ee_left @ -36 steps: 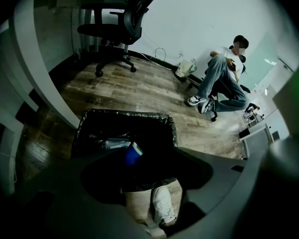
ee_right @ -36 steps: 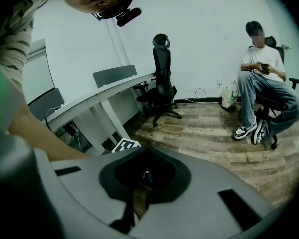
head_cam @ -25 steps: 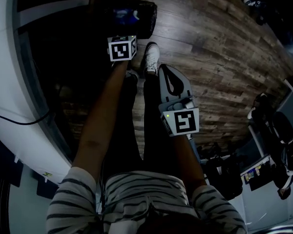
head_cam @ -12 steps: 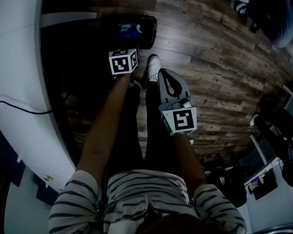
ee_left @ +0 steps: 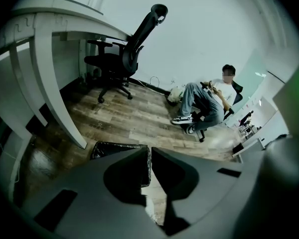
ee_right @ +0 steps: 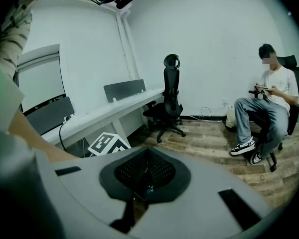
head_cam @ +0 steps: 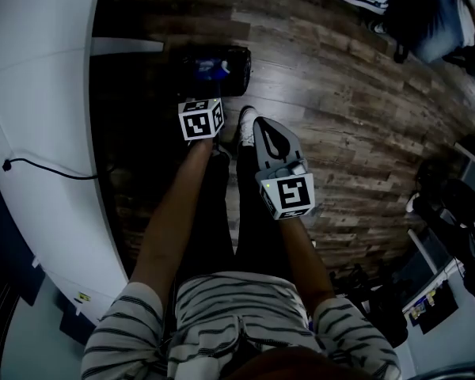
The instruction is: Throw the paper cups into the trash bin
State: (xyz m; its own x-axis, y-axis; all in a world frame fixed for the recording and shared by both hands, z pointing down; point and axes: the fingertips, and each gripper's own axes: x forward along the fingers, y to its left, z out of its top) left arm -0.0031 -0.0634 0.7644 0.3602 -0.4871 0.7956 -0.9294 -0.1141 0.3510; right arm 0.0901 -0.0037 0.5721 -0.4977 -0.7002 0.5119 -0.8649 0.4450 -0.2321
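The black-lined trash bin (head_cam: pixel 214 62) stands on the wood floor in front of the person's feet, with pale shapes inside that I cannot make out. In the left gripper view its rim (ee_left: pixel 109 147) shows just beyond the jaws. My left gripper (ee_left: pixel 149 156), under its marker cube (head_cam: pixel 200 119), hangs just short of the bin. Its jaws are closing to a thin slit with nothing between them. My right gripper (head_cam: pixel 259 125) points down beside the shoe, and it (ee_right: pixel 147 153) is shut and empty. No paper cup is clearly visible.
A curved white desk (head_cam: pixel 47 133) with a cable runs along the left. An empty office chair (ee_left: pixel 124 59) (ee_right: pixel 169 98) stands by the desk. A seated person (ee_left: pixel 209 103) (ee_right: pixel 269 98) is across the floor. The holder's legs and shoe (head_cam: pixel 248 121) are below the grippers.
The head view has swung, so bin and grippers sit lower in the picture. The left gripper's cube has drawn back slightly from the bin. The right gripper holds its place.
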